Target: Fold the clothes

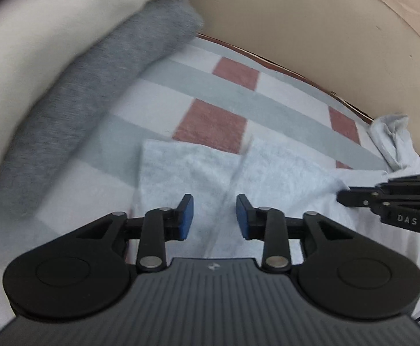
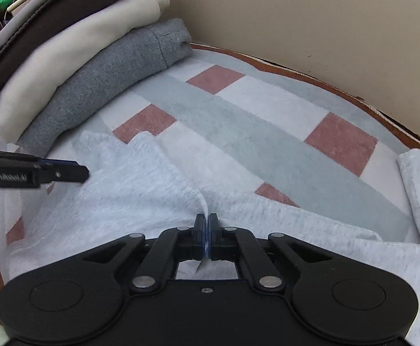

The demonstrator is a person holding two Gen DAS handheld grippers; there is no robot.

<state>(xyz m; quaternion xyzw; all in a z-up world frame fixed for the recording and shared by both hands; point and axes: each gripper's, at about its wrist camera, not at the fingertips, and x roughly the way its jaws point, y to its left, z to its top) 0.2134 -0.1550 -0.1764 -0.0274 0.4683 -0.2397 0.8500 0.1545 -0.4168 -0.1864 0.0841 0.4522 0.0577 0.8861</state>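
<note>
Both tongs differ: right tongs pinch pale garment, left tongs released.

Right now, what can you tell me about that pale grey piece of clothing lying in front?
The pale grey garment looks like soft, fleecy knit, heathered light grey. It lies spread and rumpled on the checked blanket, with a folded part at the far right. The right claw is shut on a raised pinch of its fabric. The left claw hangs open above it, a ridge of the cloth running between its blue pads, which do not press on it.
</note>
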